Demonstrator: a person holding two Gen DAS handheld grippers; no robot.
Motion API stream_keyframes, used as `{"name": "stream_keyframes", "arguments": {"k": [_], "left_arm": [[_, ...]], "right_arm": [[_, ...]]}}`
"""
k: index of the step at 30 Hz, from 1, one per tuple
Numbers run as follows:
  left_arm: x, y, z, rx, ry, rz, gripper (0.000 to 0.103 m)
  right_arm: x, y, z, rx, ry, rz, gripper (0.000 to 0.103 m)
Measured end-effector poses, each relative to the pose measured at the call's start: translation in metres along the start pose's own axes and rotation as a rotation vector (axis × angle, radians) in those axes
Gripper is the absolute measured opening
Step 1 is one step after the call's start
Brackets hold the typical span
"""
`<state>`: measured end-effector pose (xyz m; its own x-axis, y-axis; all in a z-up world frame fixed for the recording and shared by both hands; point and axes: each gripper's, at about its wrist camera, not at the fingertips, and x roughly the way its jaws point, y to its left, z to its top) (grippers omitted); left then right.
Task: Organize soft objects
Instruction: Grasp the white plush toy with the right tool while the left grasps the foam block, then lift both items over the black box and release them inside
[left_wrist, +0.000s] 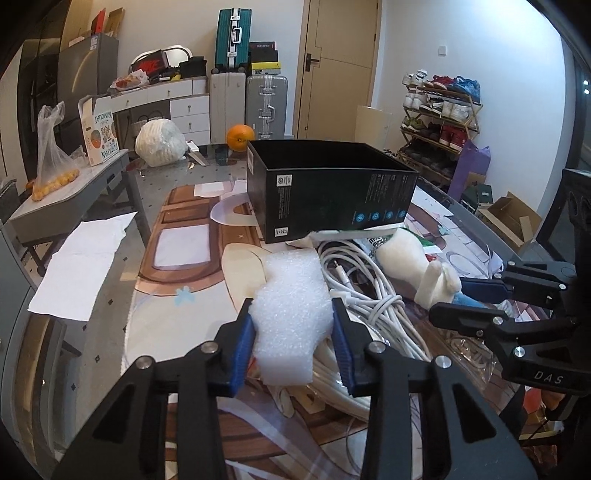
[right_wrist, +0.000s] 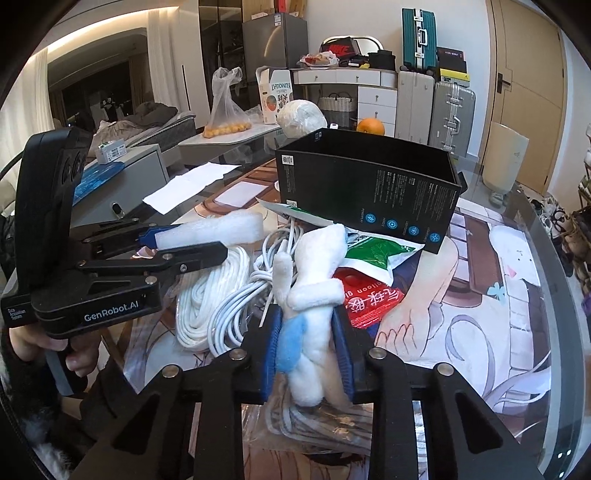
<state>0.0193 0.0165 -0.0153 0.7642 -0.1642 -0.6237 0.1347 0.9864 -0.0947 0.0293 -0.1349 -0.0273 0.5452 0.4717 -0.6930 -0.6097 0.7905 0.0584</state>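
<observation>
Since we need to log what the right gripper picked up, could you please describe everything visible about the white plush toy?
The white plush toy is a small, fuzzy stuffed figure with stubby limbs and a light blue patch low on its body. It stands roughly upright, pinched at its lower half between the blue pads of the right gripper. It sits above the coiled white cables, with a green packet just behind it. In the left wrist view it appears cream-coloured.
</observation>
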Motion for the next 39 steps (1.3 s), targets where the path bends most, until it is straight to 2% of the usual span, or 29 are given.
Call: {"name": "stream_keyframes", "arguments": {"k": [7, 19, 30, 39], "left_arm": [[-0.013, 0.001, 0.002, -0.006, -0.039, -0.008, 0.037], [-0.041, -0.001, 0.016, 0.001, -0.135, 0.026, 0.037], [-0.036, -0.002, 0.044, -0.001, -0.192, 0.035, 0.037], [-0.020, 0.003, 0.074, -0.015, -0.215, 0.027, 0.037]], "right_arm": [[-0.013, 0.002, -0.001, -0.004, -0.050, 0.030, 0.026], [-0.045, -0.004, 0.004, 0.016, -0.143, 0.038, 0.026], [-0.056, -0.026, 0.029, 0.041, -0.198, 0.019, 0.026], [-0.044, -0.047, 0.054, 0.057, -0.212, 0.015, 0.026]]}}
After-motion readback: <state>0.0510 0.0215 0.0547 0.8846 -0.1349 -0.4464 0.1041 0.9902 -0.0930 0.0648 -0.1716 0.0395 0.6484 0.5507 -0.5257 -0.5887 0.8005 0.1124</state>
